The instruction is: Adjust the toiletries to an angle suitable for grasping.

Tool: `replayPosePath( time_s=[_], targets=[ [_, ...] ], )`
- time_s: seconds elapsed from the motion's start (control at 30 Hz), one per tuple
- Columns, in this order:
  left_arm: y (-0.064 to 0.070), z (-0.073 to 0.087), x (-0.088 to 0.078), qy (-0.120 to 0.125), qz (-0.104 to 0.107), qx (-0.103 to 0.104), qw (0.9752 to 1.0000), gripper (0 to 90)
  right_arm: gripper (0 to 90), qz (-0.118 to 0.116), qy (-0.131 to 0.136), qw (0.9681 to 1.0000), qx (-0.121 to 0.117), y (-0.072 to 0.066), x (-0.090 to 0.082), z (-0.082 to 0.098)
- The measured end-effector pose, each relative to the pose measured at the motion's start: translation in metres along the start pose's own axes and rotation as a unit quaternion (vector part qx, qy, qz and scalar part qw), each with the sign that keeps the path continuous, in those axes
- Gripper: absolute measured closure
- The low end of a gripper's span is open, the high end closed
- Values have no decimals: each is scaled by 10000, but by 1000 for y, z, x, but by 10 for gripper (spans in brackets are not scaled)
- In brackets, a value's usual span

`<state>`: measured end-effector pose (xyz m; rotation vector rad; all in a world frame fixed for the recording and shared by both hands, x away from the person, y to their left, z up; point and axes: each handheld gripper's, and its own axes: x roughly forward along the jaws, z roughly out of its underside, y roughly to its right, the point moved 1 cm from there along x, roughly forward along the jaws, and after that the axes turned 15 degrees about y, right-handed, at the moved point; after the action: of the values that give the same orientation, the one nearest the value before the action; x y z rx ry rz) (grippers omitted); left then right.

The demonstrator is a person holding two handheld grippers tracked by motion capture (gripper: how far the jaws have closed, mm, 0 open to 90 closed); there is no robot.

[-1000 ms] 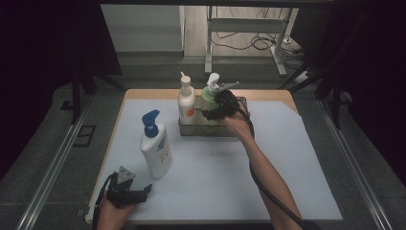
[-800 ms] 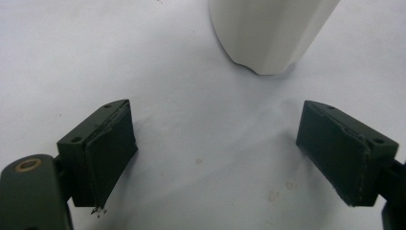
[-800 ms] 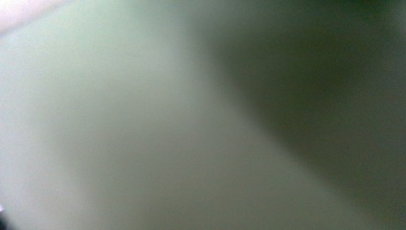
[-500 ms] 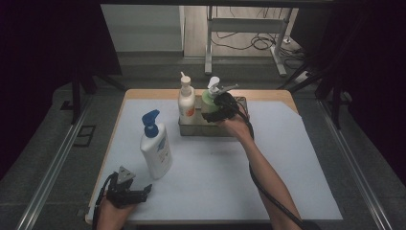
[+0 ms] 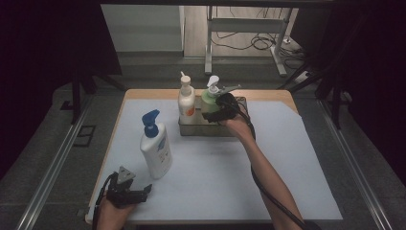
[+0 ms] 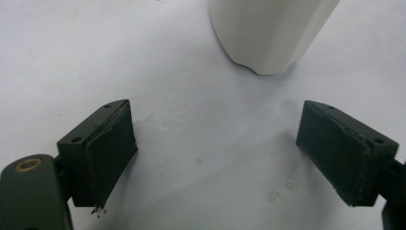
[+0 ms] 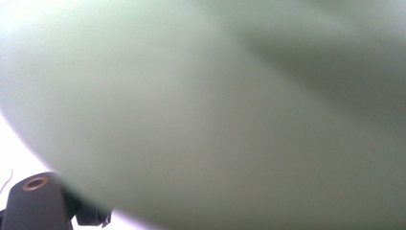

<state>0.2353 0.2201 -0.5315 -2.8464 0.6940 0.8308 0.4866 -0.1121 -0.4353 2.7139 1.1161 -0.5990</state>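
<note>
High view, far side of the table: the green pump bottle [image 5: 209,103] stands upright in the right part of a metal basket [image 5: 191,130]. My right gripper [image 5: 210,114] is set against the bottle's body from the right, below the white pump head.

I judge the step in hand to be the handling of this bottle at the basket. To do it well I would keep the bottle plumb and hold it low on the body, not at the pump. Any travel should be straight up or down, so the base clears the basket wall. It should also stay off the white bottle with the orange label [image 5: 186,100], which stands just to its left in the same basket.

In the right gripper view the bottle's pale green wall [image 7: 215,110] sits blurred, close against the lens. The jaws stand wide, about as wide as the bottle. I cannot tell whether the pads press on it or merely flank it.

Nearer, on the left of the white mat [image 5: 287,158], a white bottle with a blue pump [image 5: 156,148] stands alone. At the near left corner my left gripper [image 5: 141,191] rests low over the mat. In the left gripper view its jaws are spread on nothing [image 6: 215,153], with that bottle's base [image 6: 268,33] just beyond them.
</note>
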Motion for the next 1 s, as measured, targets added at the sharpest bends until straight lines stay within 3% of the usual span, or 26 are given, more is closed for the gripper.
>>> replayPosePath(
  time_s=[0.1, 0.23, 0.57, 0.73, 0.9, 1.0],
  targets=[
    [0, 0, 0, -1, 0, 1, 10000, 126, 60, -72, 101, 9999, 56, 1, -5, -1],
    [0, 0, 0, -2, 1, 3, 10000, 126, 64, -66, 135, 9999, -40, -1, -12, -1],
    [0, 0, 0, 0, -1, 3, 10000, 126, 89, -155, 104, 9998, 109, -2, -29, 7],
    [0, 0, 0, 1, -2, -1, 10000, 126, 102, -280, 54, 9996, -66, -3, -39, 9],
    [0, 0, 0, 1, -1, -1, 10000, 126, 141, -316, 71, 9995, -4, -1, -47, 10],
    [0, 0, 0, 1, -2, 0, 10000, 126, 229, -307, 100, 9994, 149, 3, -55, 12]
  ],
)
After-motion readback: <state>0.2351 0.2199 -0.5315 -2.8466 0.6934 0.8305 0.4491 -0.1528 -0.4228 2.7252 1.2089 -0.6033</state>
